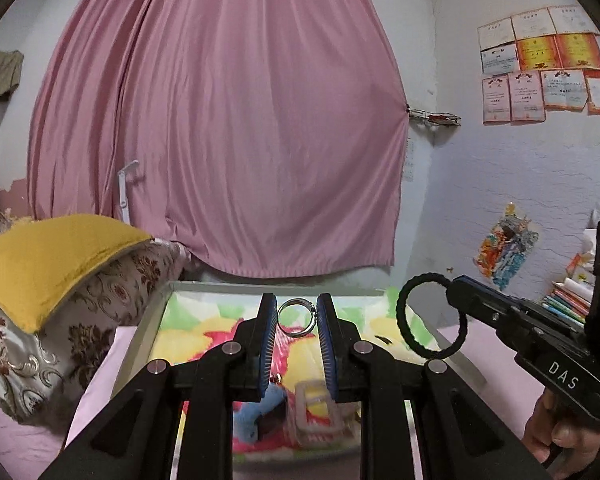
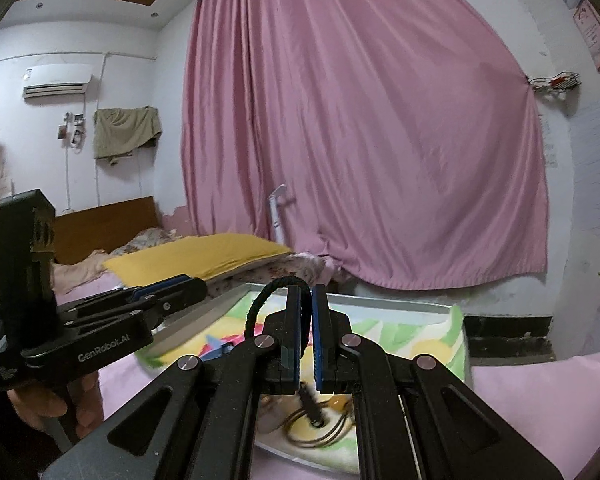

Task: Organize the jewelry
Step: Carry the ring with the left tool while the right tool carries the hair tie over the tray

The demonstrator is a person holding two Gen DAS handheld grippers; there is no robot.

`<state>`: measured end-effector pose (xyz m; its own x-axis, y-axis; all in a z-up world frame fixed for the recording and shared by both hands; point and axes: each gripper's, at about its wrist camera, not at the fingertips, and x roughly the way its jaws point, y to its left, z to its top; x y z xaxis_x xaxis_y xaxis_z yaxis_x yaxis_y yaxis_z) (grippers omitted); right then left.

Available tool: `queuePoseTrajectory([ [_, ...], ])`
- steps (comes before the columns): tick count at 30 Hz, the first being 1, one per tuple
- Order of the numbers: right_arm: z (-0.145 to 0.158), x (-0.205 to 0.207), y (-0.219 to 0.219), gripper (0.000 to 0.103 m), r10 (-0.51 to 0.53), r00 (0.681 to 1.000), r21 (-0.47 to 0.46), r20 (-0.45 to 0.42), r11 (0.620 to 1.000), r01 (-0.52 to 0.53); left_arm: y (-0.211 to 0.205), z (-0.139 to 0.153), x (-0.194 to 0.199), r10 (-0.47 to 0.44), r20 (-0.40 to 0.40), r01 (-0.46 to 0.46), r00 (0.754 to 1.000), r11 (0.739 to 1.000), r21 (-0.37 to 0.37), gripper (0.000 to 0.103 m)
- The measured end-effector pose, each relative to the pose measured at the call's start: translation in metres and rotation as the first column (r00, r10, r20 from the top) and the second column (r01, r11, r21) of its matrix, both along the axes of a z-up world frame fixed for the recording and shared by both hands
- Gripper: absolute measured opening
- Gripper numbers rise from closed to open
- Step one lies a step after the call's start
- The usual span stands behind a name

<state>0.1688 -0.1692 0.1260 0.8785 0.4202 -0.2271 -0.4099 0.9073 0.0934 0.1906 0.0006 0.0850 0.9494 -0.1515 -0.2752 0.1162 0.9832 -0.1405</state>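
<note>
My left gripper (image 1: 297,316) is shut on a silver bangle (image 1: 296,317), held upright between its blue pads above the tray (image 1: 148,320). My right gripper (image 2: 307,300) is shut on a black braided ring bracelet (image 2: 260,300). The same bracelet (image 1: 430,316) shows in the left wrist view at the tip of the right gripper (image 1: 458,286), held above the tray's right side. The left gripper (image 2: 188,282) shows at the left of the right wrist view. Below lie a pale square buckle piece (image 1: 320,412), a blue item (image 1: 260,412) and thin wire bangles (image 2: 320,428).
The tray has a colourful patterned liner (image 1: 204,332) and rests on a pink bed sheet (image 1: 96,384). A yellow pillow (image 1: 56,256) on floral bedding sits at the left. A pink curtain (image 1: 220,120) hangs behind. Books (image 1: 568,300) are stacked at the right.
</note>
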Motion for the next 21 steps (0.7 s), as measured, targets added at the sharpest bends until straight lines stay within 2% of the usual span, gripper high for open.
queuePoseTrajectory([
  [4, -0.003, 0.007, 0.002, 0.005, -0.035, 0.999, -0.010, -0.014, 0.999, 0.035, -0.004, -0.002, 0.008, 0.018, 0.000, -0.018, 1.000, 1.000, 0.024, 0.019],
  [12, -0.022, 0.040, -0.006, 0.005, -0.064, 0.981, -0.002, -0.182, 0.998, 0.064, 0.002, -0.017, 0.028, 0.021, -0.140, -0.018, 0.990, 1.000, 0.020, 0.019],
  [16, -0.035, 0.052, -0.012, 0.005, -0.062, 0.964, -0.008, -0.258, 0.998, 0.062, 0.008, -0.028, 0.038, 0.005, -0.231, -0.007, 0.973, 1.000, -0.006, 0.019],
  [21, -0.050, 0.066, -0.018, 0.005, -0.047, 0.928, -0.003, -0.370, 0.999, 0.049, 0.016, -0.044, 0.051, -0.044, -0.350, 0.019, 0.936, 0.997, -0.076, 0.019],
])
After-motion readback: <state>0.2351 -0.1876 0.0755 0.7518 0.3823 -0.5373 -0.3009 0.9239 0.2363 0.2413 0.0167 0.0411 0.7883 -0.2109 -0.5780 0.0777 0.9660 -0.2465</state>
